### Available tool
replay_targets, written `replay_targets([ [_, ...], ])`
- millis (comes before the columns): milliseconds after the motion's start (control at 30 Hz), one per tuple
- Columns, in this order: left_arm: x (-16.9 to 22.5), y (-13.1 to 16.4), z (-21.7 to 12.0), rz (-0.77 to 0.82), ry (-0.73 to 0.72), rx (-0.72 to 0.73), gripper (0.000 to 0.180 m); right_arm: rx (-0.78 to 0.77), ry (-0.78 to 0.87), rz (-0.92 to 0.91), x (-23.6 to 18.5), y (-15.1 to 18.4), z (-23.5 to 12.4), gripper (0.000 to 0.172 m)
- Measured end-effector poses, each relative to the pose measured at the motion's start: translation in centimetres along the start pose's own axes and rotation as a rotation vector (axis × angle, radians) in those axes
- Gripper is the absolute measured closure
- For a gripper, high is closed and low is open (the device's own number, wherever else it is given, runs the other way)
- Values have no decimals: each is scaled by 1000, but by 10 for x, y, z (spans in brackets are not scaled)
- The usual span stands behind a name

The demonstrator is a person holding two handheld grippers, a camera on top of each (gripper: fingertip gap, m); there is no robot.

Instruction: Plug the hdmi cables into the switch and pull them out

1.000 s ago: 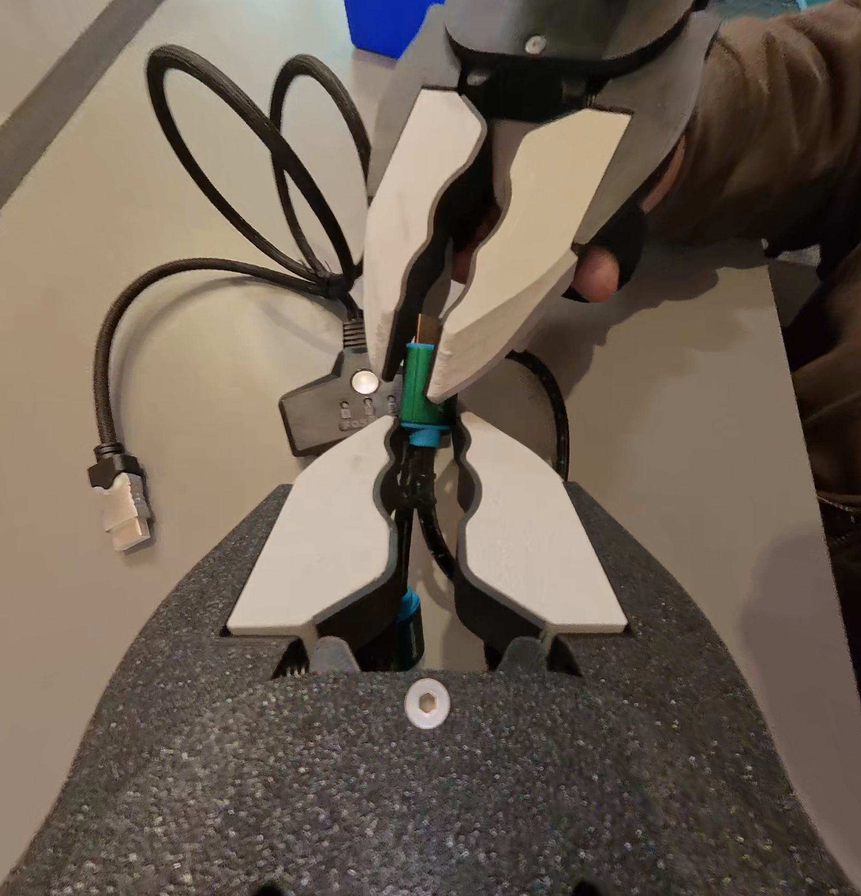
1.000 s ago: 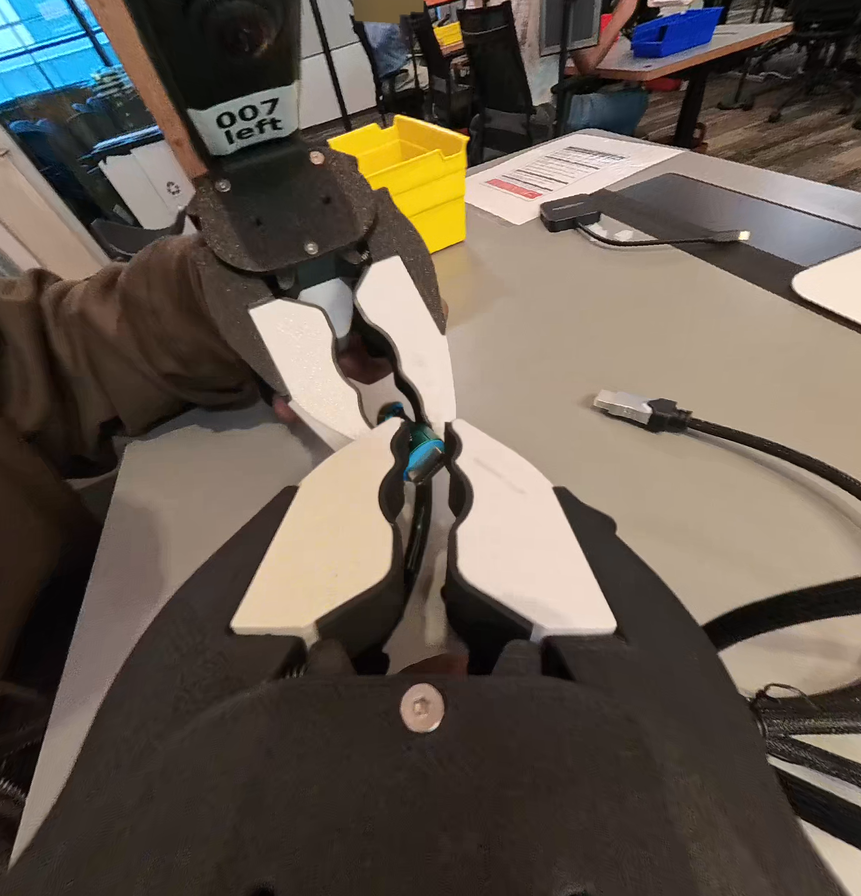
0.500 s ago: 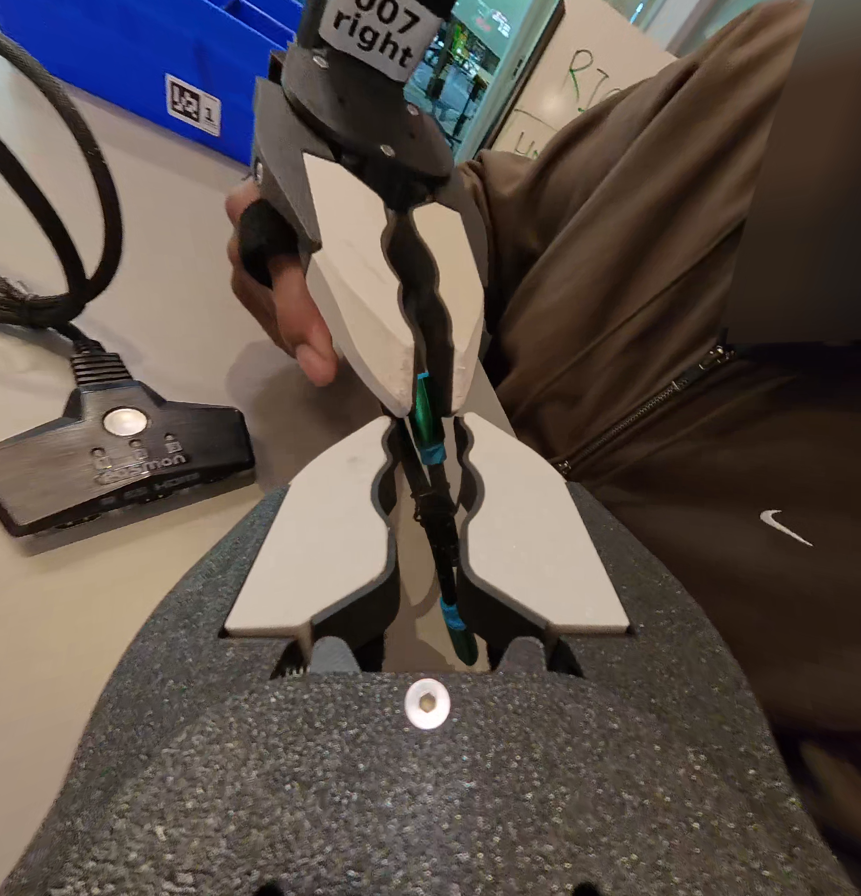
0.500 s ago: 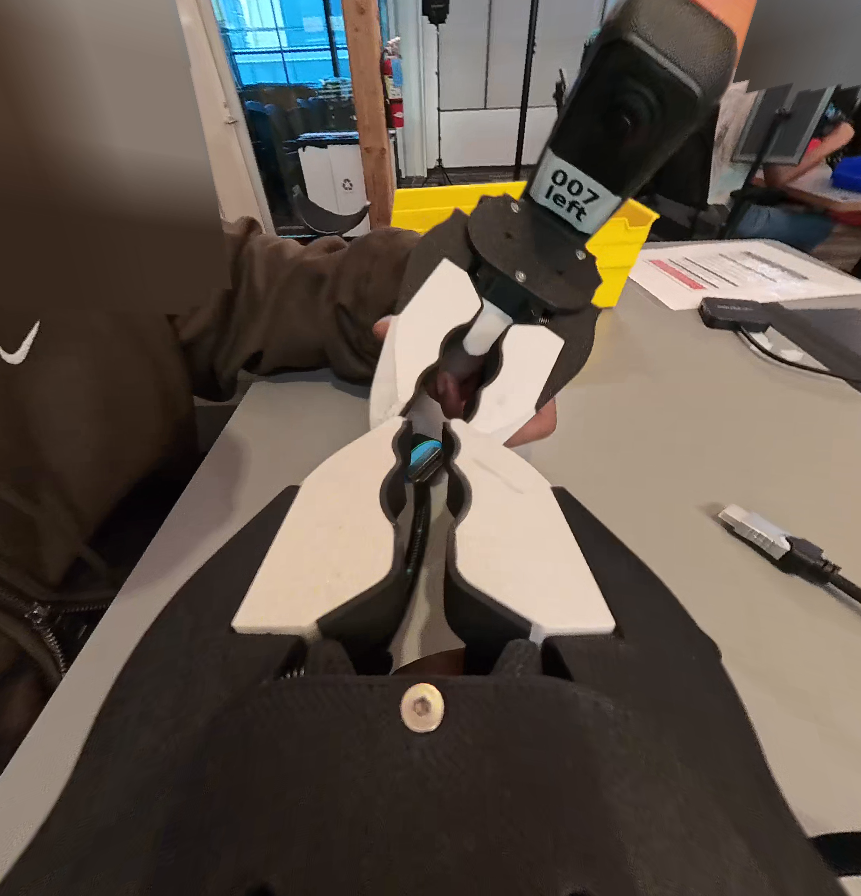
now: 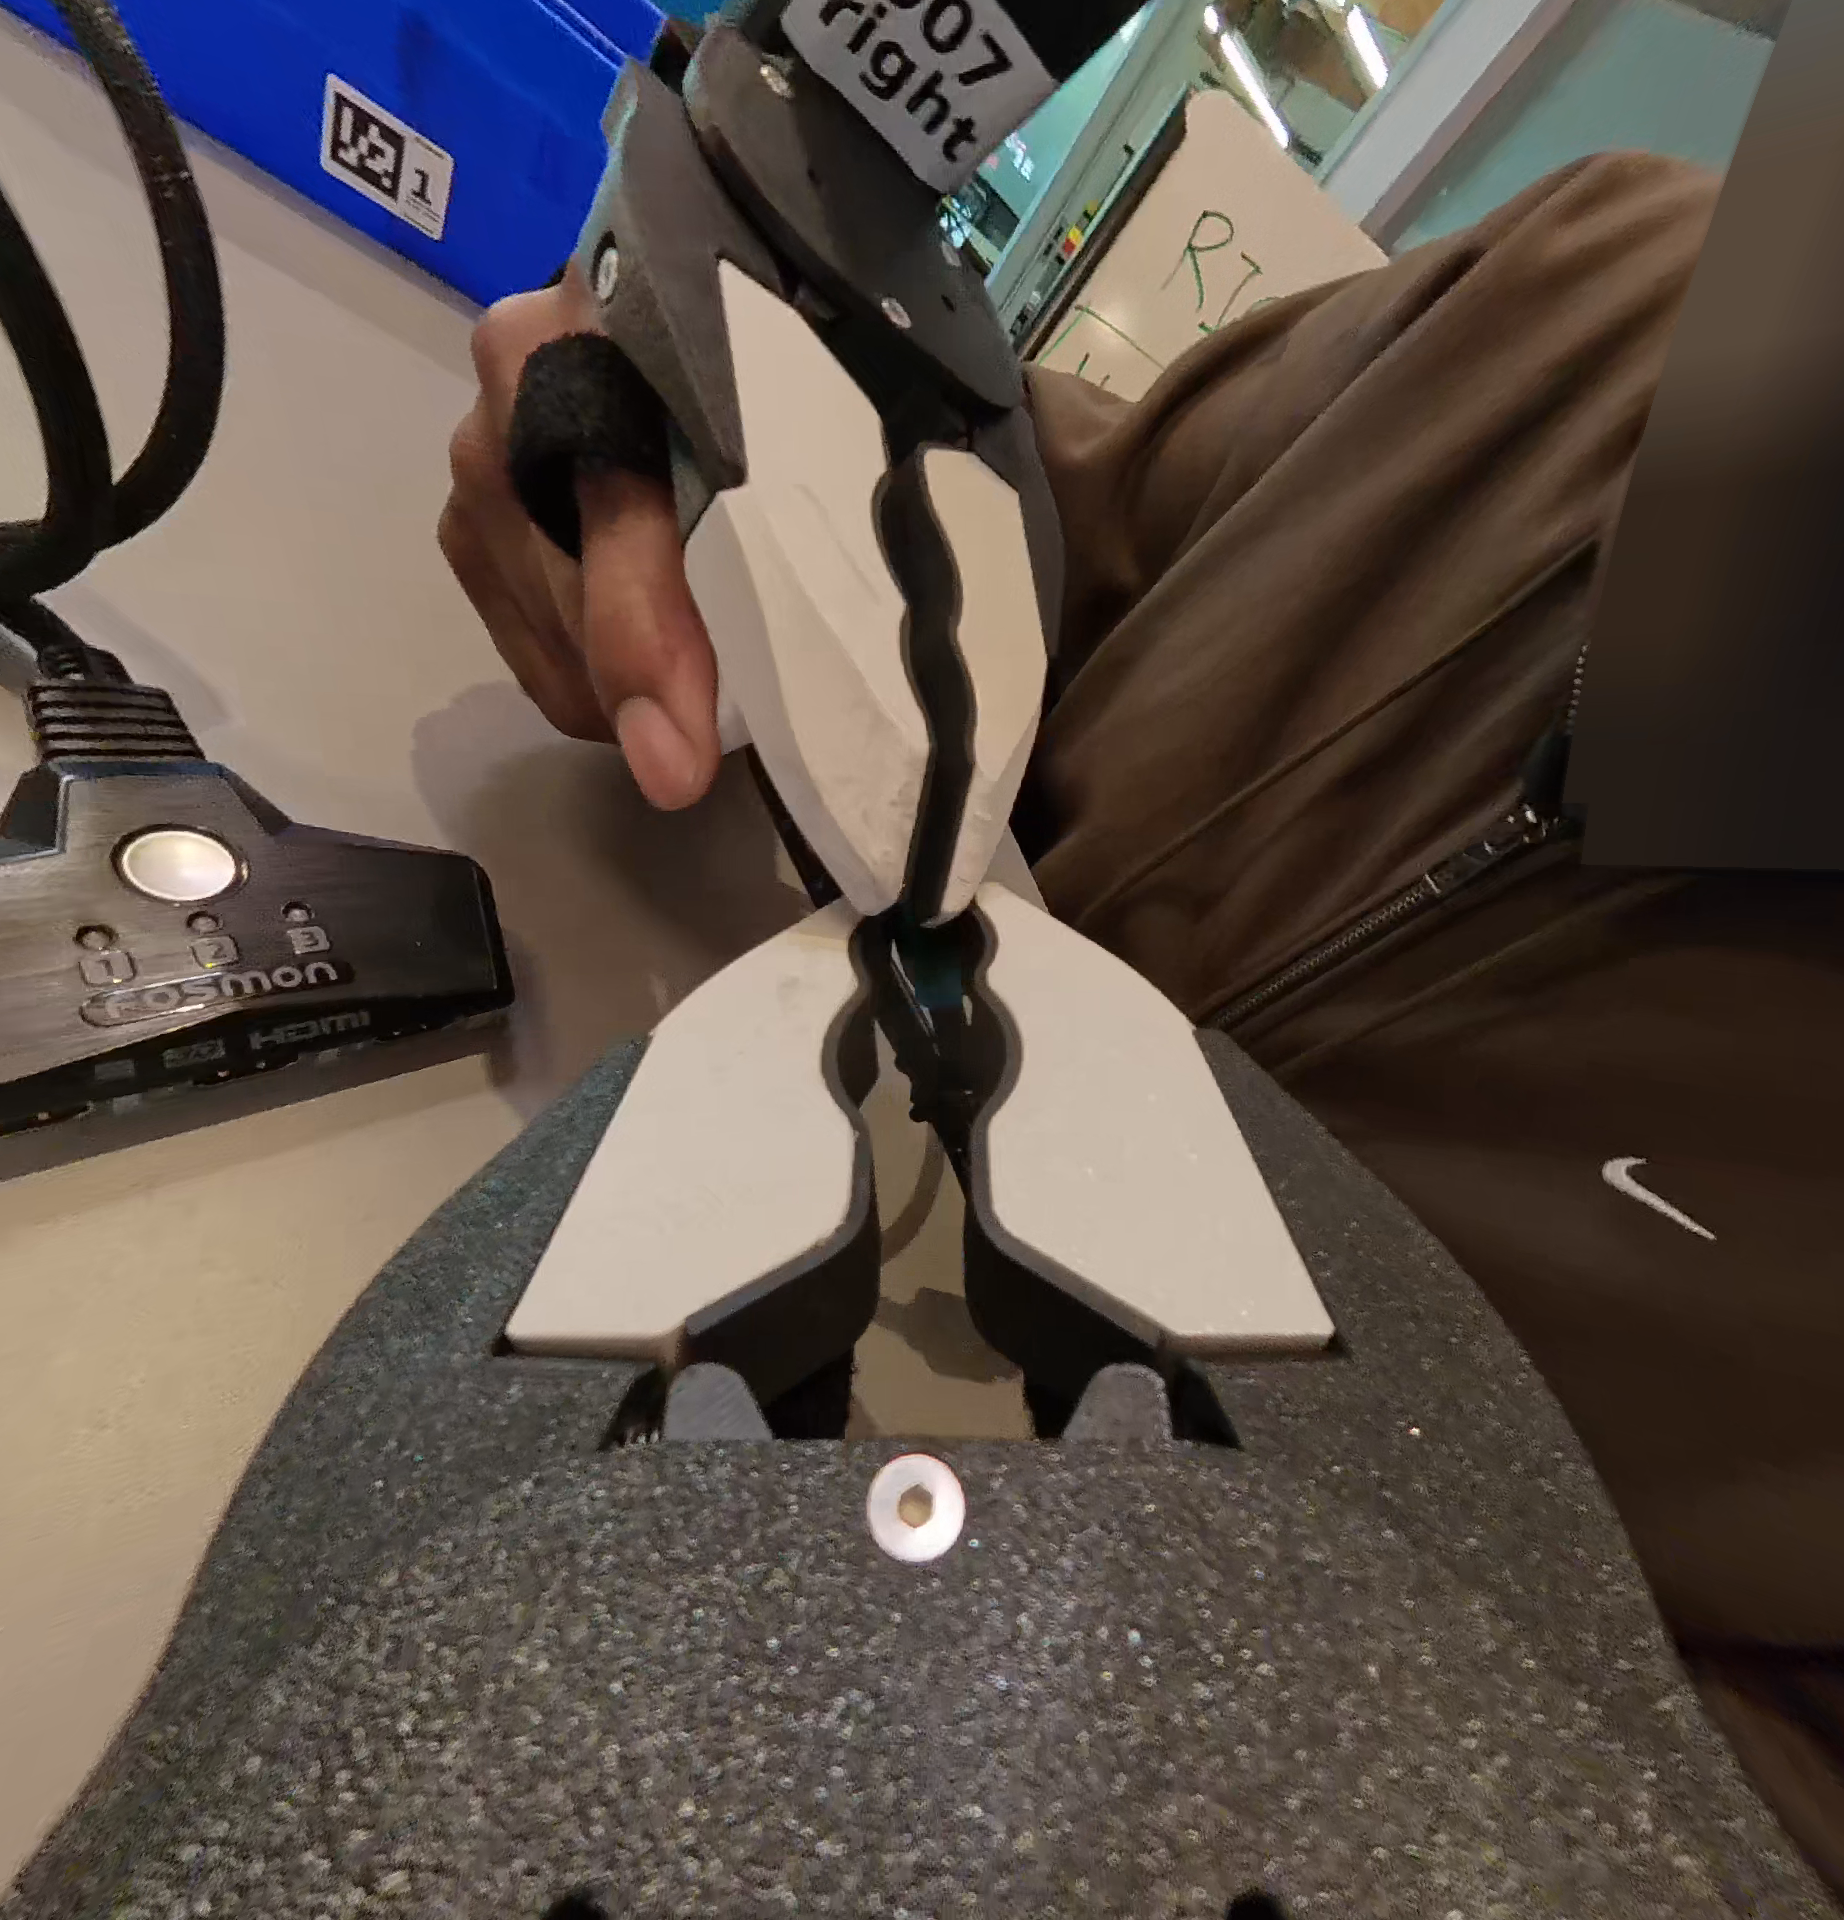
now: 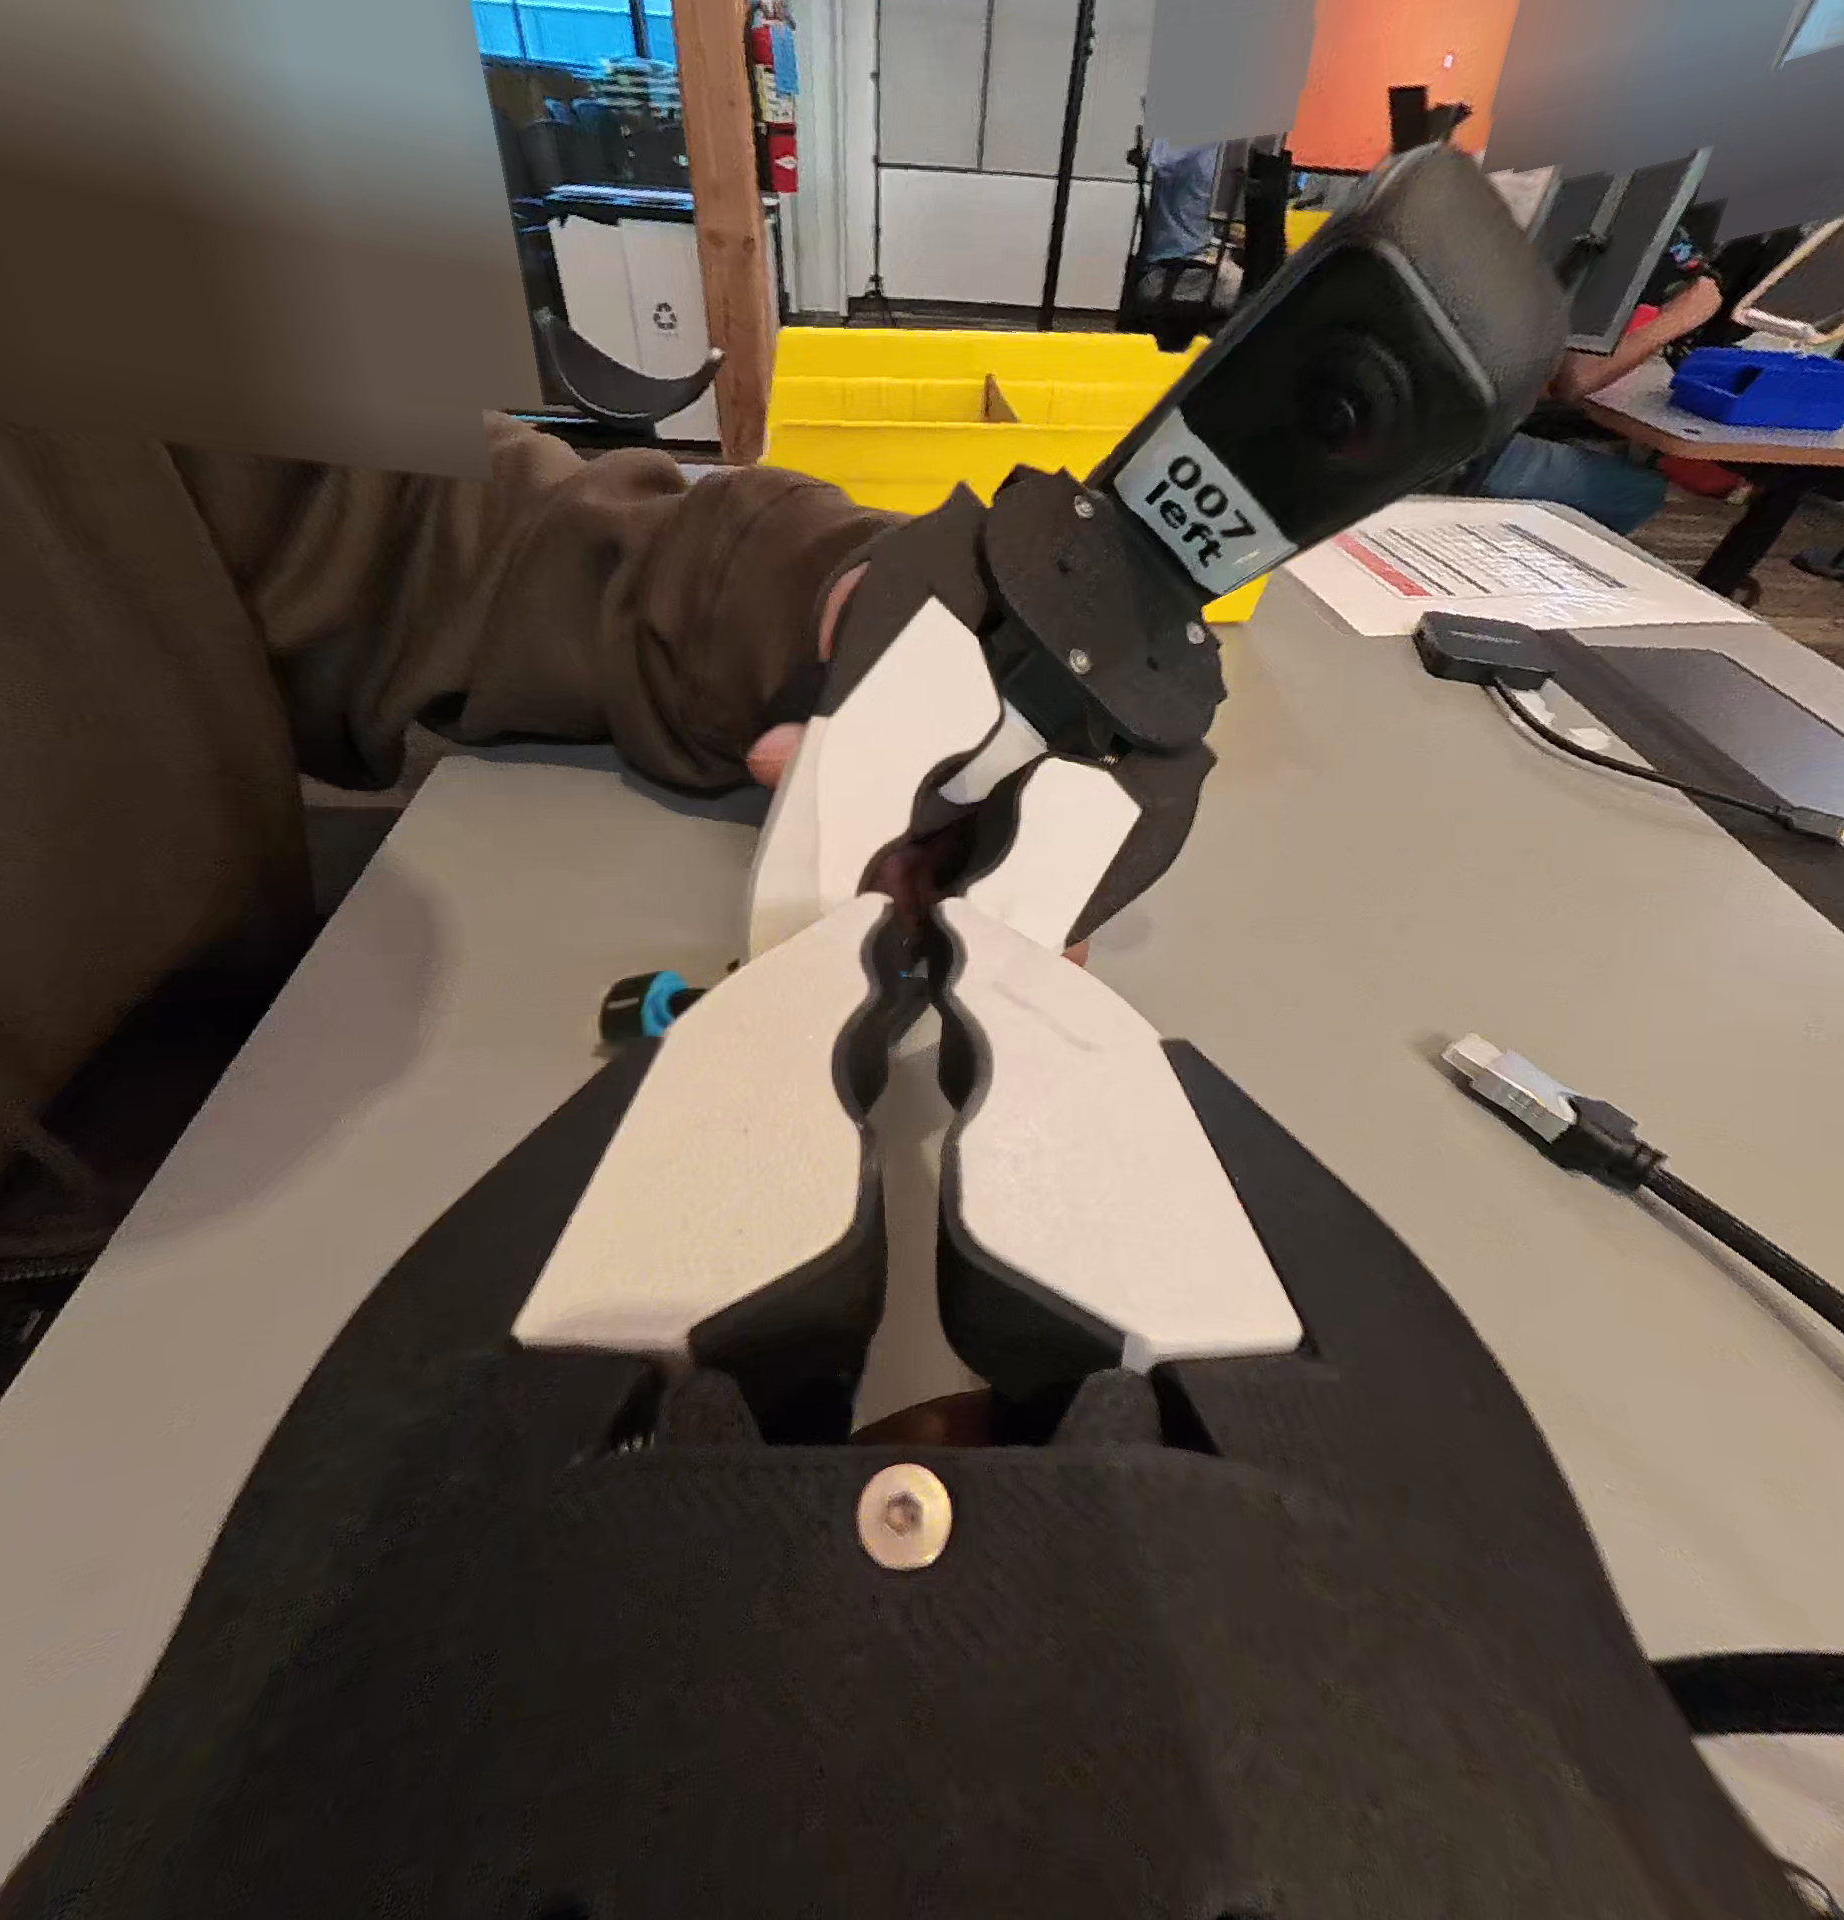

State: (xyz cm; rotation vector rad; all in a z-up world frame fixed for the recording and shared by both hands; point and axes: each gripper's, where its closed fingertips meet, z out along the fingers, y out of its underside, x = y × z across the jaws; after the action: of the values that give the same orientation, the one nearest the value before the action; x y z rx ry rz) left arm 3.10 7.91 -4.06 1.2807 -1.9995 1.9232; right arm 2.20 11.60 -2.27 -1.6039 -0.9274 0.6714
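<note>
My left gripper [image 5: 920,925] and right gripper [image 5: 913,906] meet tip to tip just above the grey table [image 5: 305,582]. A small green-and-blue cable plug [image 5: 937,982] with a thin black cable [image 5: 923,1081] sits between my left fingers, which are shut on it. My right gripper, coming from above, is nearly closed on the plug's thin green far end. In the right wrist view my right gripper [image 6: 913,914] shows only a dark strip and a blue speck [image 6: 902,974] between its pads. The left gripper [image 6: 897,888] meets it from behind.
A black switch box [image 5: 201,977] with thick braided cables [image 5: 170,312] lies left, a blue bin [image 5: 378,114] behind it. A black plug with a blue ring [image 6: 643,1006] lies on the table. A silver cable plug [image 6: 1510,1091], yellow bin [image 6: 949,416] and the person's brown sleeve [image 6: 533,623] are near. The tips of both grippers are at nearly the same place.
Both grippers swung round towards the person, still tip to tip. Both pairs of jaws narrowed; the right pads slid from the green plug body to its thin end, and less green shows.
</note>
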Motion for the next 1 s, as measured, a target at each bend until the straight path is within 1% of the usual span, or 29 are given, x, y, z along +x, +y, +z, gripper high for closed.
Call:
replay_targets([
  [100,-9,-2,0,-51,-17,28,168,-40,61,21,11,5,-2,166],
  [167,-15,-2,-5,-74,-38,34,168,-85,149,56,27,8,-6,150],
  [233,-23,-3,-12,-105,-76,42,168,-139,233,136,44,13,-13,133],
  [267,-26,-2,-15,-124,-92,40,168,-173,259,182,49,17,-16,128],
  [333,-35,2,-22,-165,-127,32,168,-253,307,228,57,27,-22,122],
  [400,-36,5,-30,-181,-118,35,168,-326,389,201,67,37,-30,128],
  [433,-39,5,-35,-189,-134,40,168,-359,409,192,70,42,-34,127],
  [500,-43,7,-45,-198,-155,44,168,-428,365,213,65,53,-36,121],
  [533,-45,8,-50,-201,-162,48,168,-487,337,213,62,63,-37,114],
  [600,-50,11,-55,-219,-171,48,168,-574,338,178,62,80,-40,104],
  [667,-53,15,-55,-239,-167,43,168,-588,333,171,64,86,-38,96],
  [800,-49,24,-50,-251,-127,0,168,-551,299,142,64,83,-38,95],
  [867,-40,28,-49,-221,-89,-40,168,-496,280,141,65,73,-40,97],
  [933,-29,33,-47,-175,-46,-81,168,-436,253,132,64,65,-42,104],
  [967,-24,35,-47,-156,-29,-100,168,-424,230,123,62,65,-42,108],
  [1000,-22,37,-46,-146,-18,-114,168,-423,204,101,58,66,-40,109],
])
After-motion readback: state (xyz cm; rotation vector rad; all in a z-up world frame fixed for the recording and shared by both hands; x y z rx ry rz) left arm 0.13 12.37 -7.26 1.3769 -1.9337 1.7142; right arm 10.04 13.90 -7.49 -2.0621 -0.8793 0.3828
